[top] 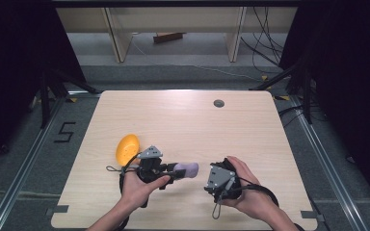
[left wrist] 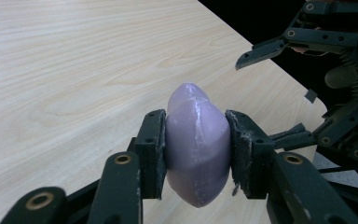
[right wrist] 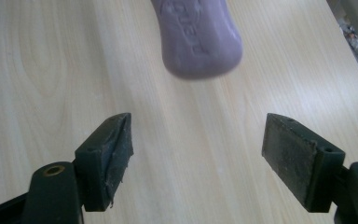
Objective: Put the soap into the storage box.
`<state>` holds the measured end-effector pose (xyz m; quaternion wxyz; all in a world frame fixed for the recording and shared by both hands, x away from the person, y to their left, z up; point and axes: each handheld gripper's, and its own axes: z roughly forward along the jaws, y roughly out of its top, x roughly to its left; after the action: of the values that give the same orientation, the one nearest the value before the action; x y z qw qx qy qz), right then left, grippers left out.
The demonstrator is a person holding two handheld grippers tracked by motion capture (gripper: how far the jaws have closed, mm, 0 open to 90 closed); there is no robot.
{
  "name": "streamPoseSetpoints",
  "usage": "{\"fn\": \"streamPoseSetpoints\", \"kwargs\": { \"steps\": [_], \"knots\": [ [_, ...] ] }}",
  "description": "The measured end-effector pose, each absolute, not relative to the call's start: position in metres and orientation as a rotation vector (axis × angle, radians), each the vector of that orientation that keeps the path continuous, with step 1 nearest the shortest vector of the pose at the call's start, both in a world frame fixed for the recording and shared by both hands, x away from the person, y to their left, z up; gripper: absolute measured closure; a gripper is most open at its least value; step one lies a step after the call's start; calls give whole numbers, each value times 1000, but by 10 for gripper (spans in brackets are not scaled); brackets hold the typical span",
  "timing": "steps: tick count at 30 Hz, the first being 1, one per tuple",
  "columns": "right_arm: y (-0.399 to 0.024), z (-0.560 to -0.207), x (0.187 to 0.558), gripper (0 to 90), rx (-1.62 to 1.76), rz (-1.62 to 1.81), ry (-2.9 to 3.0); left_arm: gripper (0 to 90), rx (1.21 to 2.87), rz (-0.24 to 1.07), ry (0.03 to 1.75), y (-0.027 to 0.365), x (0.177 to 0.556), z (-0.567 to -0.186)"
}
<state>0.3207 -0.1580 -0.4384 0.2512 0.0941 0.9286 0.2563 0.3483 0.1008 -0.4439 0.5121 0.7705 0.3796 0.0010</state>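
Left gripper [left wrist: 196,154], black with brass-coloured rivets, is clamping a pale purple soap bar [left wrist: 197,147] showing whitish scuffs. Right gripper [right wrist: 198,156], black with grey-dusted pads, is facing that bar's embossed purple end. Behind the left gripper, a yellow-orange sponge [top: 127,148] is lying on the light woodgrain table [top: 183,120].

On the wooden table [top: 183,120], the left gripper [top: 176,170] holds a purple bar [top: 188,169]; just beside it, a yellow-orange sponge [top: 127,148].

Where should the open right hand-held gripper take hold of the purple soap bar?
Probably the free rounded end of the purple soap bar that sticks out toward the right hand-held gripper, jaws closing across its narrow sides. The left hand-held gripper already clamps its other end.
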Motion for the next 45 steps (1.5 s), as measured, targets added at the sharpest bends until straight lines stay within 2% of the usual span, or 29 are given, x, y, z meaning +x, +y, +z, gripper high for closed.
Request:
{"fn": "streamPoseSetpoints", "kwargs": {
  "steps": [10,13,18,45],
  "knots": [
    [-173,-444,320,267,368,719,2534,592,1848,66,919,114,346,-439],
    [-176,-446,321,303,389,743,2517,592,1846,87,923,117,346,-437],
    [-181,-446,322,311,457,764,2508,592,1838,105,939,125,347,-437],
    [-185,-452,321,307,521,775,2528,592,1845,268,993,149,346,-430]
  ]
}}
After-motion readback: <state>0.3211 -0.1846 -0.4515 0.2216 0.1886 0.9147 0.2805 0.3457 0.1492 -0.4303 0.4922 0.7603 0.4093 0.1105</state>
